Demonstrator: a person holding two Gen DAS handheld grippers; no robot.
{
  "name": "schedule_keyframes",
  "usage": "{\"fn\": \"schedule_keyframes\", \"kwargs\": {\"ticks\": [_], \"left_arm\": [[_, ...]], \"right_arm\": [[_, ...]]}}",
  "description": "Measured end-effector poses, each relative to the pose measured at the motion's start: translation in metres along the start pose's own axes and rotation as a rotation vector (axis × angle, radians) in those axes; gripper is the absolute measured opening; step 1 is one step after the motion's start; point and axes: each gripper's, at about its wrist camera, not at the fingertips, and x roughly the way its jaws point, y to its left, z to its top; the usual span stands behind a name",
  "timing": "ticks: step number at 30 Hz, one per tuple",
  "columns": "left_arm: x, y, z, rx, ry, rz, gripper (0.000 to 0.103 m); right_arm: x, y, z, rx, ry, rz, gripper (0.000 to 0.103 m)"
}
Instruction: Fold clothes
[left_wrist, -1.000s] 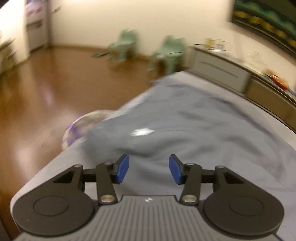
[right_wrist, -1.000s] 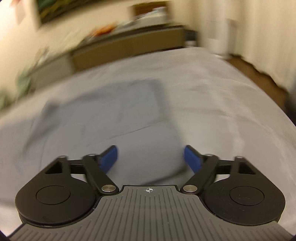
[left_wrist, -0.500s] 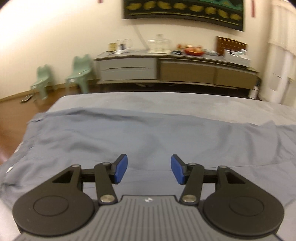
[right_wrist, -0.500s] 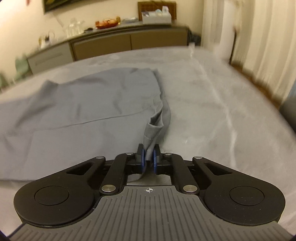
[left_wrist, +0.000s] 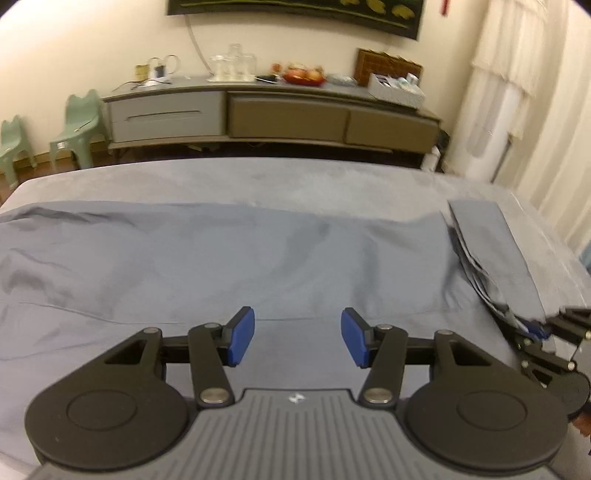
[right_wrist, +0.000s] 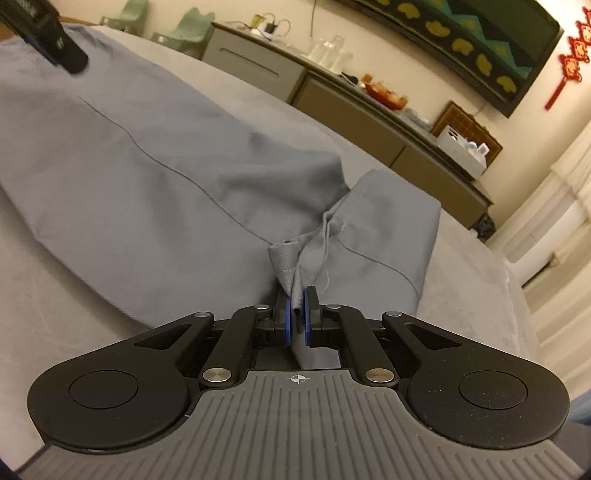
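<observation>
With the right gripper (right_wrist: 296, 320) pinching the trouser hem (right_wrist: 286, 264) and the left gripper (left_wrist: 297, 336) half-open and empty, the unsupported trousers (left_wrist: 221, 258) may crease unevenly.

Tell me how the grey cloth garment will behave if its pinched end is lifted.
The grey cloth garment is probably floppy: it bunches at the right gripper. It likely drapes and drags, being spread long over the bed.

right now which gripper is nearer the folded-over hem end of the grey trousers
Right. The right gripper is shut on the hem end of the grey trousers. The left gripper hovers open over the middle of the trousers, touching nothing.
</observation>
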Motion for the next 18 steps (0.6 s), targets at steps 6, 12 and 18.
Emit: {"fn": "schedule_keyframes", "kwargs": {"ticks": [6, 12, 18], "left_arm": [[0.002, -0.045, -0.002, 0.064, -0.014, -0.074, 0.053], [0.005, -0.076, -0.004, 0.043, -0.043, -0.161, 0.053], [0.016, -0.135, 0.021, 0.175, -0.112, -0.189, 0.054]], "right_arm": [[-0.031, -0.007, 0.000, -0.008, -0.079, -0.007, 0.005], [-0.024, 0.003, -0.011, -0.049, -0.034, 0.065, 0.005], [-0.020, 0.000, -0.009, -0.025, -0.012, 0.111, 0.016]]}}
